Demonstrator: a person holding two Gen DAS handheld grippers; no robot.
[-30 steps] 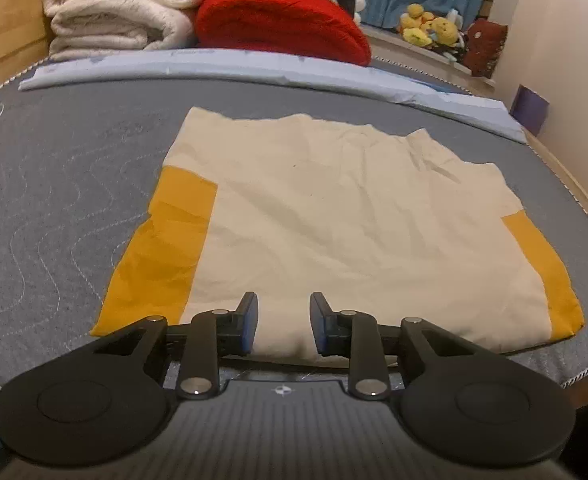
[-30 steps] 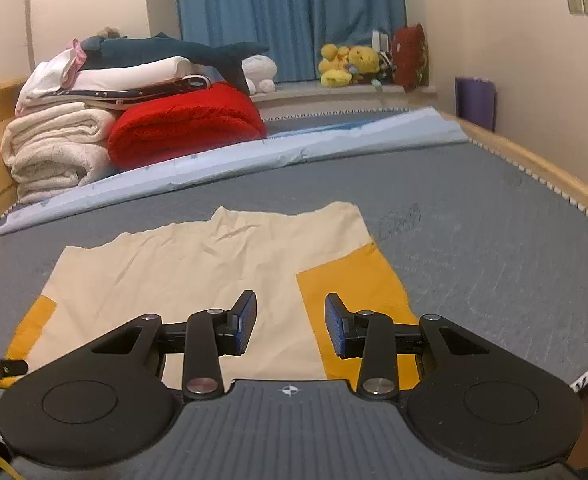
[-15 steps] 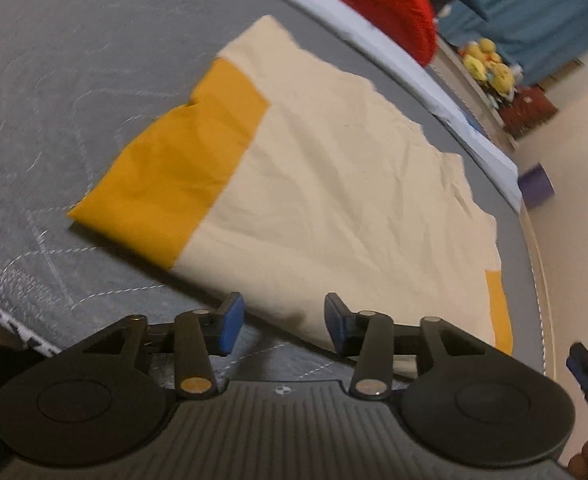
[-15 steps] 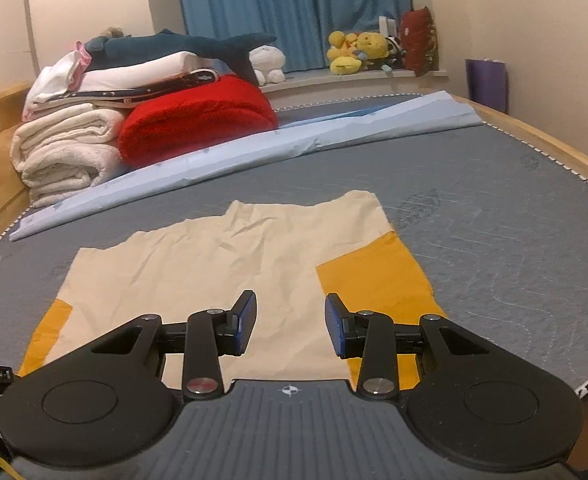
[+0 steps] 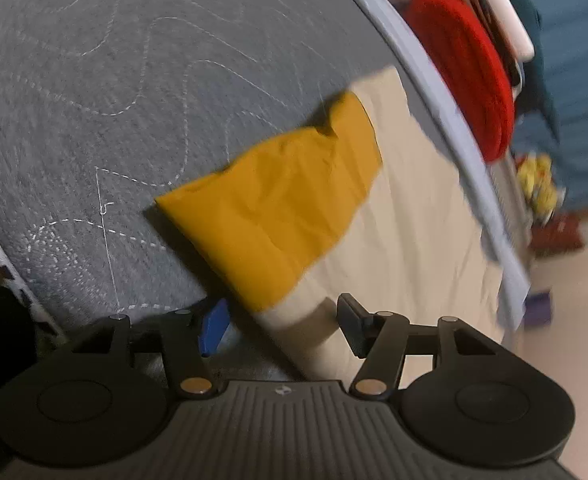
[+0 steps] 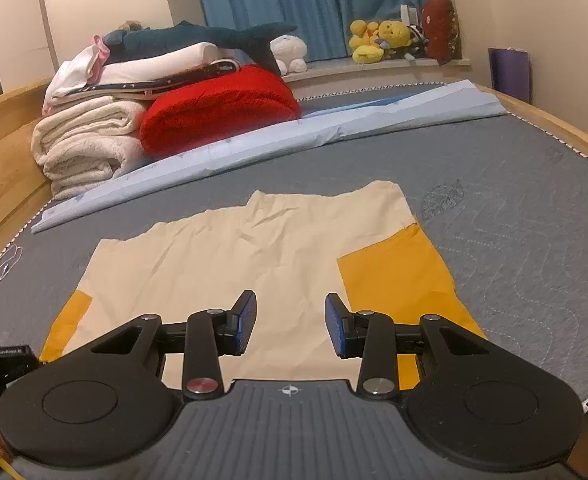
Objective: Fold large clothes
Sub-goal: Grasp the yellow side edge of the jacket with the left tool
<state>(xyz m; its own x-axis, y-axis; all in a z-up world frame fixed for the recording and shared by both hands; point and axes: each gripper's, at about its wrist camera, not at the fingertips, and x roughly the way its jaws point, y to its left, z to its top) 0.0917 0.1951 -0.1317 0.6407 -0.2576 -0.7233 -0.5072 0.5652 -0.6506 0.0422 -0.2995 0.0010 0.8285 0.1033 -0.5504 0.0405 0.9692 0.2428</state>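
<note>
Cream garment (image 6: 253, 264) w/ yellow sleeves lies flat on the grey quilted mattress (image 6: 514, 184), already folded once by the look of it, near edge twd the person. Step in hand, my read: L side grab at the near corner by the yellow sleeve (image 5: 277, 208), prob. for the next fold.

Left gripper (image 5: 281, 322): jaws opening, nothing pinched. Garment's near edge runs btwn the 2 fingers; blue pad (image 5: 213, 326) sits over bare mattress just off the sleeve corner, the other finger over cream cloth. Tilted view, bit blurred, so can't tell if tips touch fabric yet.

Right gripper (image 6: 289, 330): jaws part-open, empty, hovering above the near hem, cream cloth showing in the gap, R yellow sleeve (image 6: 398, 276) just beside.

To do it well:
- let L jaws finish opening before dropping in
- take all layers at the edge, not just the top 1; go low so the lower finger slides under
- grip close to the corner, on the seam btwn yellow + cream, so the sleeve doesn't flop
- R shld match on its own corner so the fold lifts even
- risk: thin cloth bunches or drags on the quilted surface, skewing the fold

Stacked blankets (image 6: 89, 140) + red cushion (image 6: 217, 112) at the far end are well apart, no obstacle.
</note>
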